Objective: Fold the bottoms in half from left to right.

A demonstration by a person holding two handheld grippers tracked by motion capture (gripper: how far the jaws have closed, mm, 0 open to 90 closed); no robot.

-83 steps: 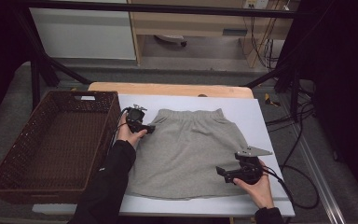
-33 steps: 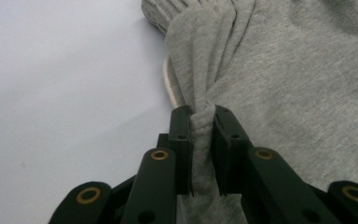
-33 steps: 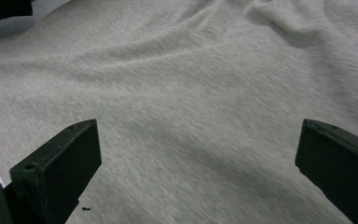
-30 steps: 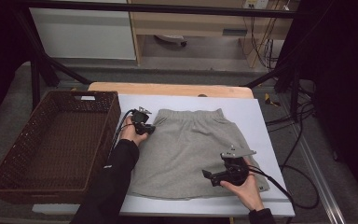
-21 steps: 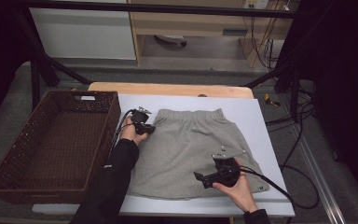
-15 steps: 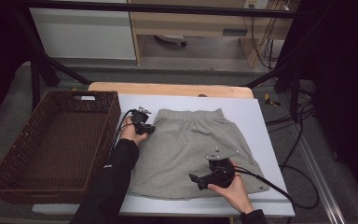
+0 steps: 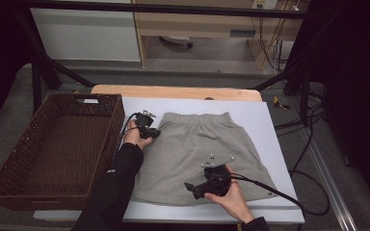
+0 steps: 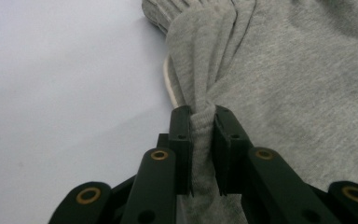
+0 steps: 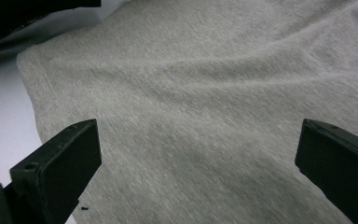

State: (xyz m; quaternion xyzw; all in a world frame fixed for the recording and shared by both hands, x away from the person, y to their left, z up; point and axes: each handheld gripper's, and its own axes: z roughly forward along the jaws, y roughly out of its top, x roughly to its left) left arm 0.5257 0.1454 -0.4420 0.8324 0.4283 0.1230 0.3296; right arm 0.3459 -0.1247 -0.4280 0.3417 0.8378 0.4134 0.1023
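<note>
With the grey skirt (image 7: 200,156) spread flat on the white counter (image 7: 270,120), waistband away from the person and hem toward them, the step in hand looks like readying a fold, and it will go best if the right tongs (image 7: 191,188) come down low over the skirt's near hem and take both layers cleanly before anything is lifted; a shallow bite would likely slip off this soft knit. The left tongs (image 8: 201,135) are clamped on a bunched twist of cloth at the skirt's waistband corner, the corner nearest the brown wicker basket (image 7: 53,149), and should hold that pinch firmly so the skirt does not skew. The right tongs (image 9: 196,154) stand wide apart with nothing between them, poised just above the skirt's lower middle, pointing toward its hem corner on the basket's side. The skirt lies beside the basket, its basket-side edge close to the basket's wall, and wholly on the counter
</note>
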